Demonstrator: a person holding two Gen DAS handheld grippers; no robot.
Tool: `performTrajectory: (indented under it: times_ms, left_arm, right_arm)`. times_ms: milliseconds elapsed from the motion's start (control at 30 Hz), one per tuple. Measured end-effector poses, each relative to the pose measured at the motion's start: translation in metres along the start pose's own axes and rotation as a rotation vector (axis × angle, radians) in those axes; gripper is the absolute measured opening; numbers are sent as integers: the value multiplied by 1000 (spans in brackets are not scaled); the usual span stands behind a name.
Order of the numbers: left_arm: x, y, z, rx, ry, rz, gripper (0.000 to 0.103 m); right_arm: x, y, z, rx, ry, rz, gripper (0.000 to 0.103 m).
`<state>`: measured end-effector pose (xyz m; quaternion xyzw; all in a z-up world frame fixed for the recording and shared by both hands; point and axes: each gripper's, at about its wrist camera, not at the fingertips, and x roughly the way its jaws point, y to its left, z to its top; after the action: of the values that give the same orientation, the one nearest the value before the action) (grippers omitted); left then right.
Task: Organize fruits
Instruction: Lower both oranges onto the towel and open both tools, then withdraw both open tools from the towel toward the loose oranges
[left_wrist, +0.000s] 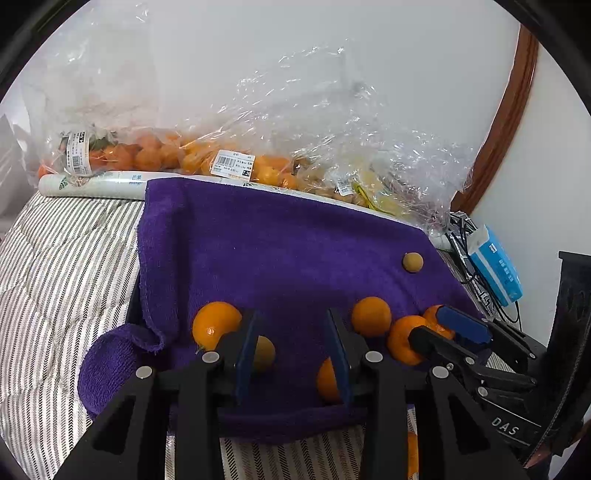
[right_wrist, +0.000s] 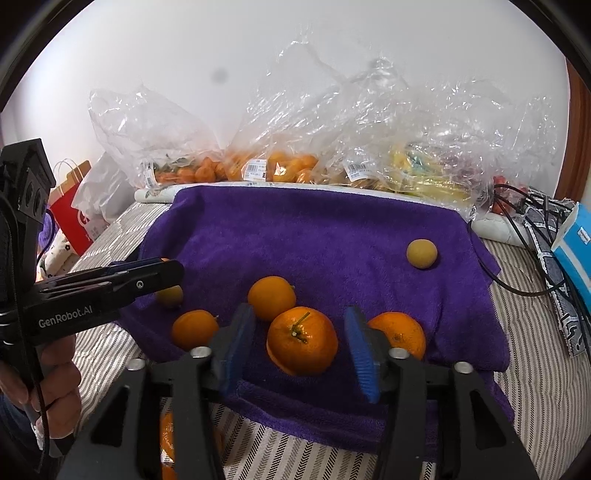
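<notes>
On the purple towel (right_wrist: 314, 236), spread over a striped bedcover (right_wrist: 532, 332), loose fruit sits mostly along the near edge. Right gripper (right_wrist: 301, 352) has its blue pads wide apart, a stemmed orange (right_wrist: 302, 340) lying between them, neither pad visibly touching it. Second orange (right_wrist: 271, 297) sits just behind and left of it, third orange (right_wrist: 400, 332) just outside the right finger, fourth orange (right_wrist: 194, 328) further left. Small tan fruit (right_wrist: 422, 253) lies well apart, toward the towel's far right. Left gripper (left_wrist: 293, 354) is also open and holds nothing; an orange (left_wrist: 214, 325) sits outside its left finger, a yellowish fruit (left_wrist: 264, 352) partly hidden behind that pad. Clear plastic bags (right_wrist: 295, 147) of more fruit line the wall behind the towel. Blue box (right_wrist: 576, 251) lies at far right.
</notes>
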<state>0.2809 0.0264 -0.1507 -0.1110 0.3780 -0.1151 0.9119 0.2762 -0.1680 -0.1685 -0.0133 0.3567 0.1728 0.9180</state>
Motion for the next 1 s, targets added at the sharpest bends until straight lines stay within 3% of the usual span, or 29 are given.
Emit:
performTrajectory:
  times_ms: [267, 533, 767, 900, 1000]
  left_arm:
    - [-6, -2, 0, 11, -24, 11, 35]
    - [-19, -5, 2, 37, -54, 44, 35]
    - [-42, 0, -3, 31, -43, 46, 35]
    - [-62, 6, -15, 41, -46, 85, 35]
    - [-74, 14, -26, 31, -41, 104, 35]
  right_arm:
    - [-12, 2, 0, 9, -53, -12, 72]
    - [-36, -5, 8, 58, -136, -57, 72]
    - [-70, 6, 0, 66, -109, -94, 72]
    - [-83, 24, -20, 57, -64, -59, 71]
    - [-82, 37, -34, 51, -33, -24, 64]
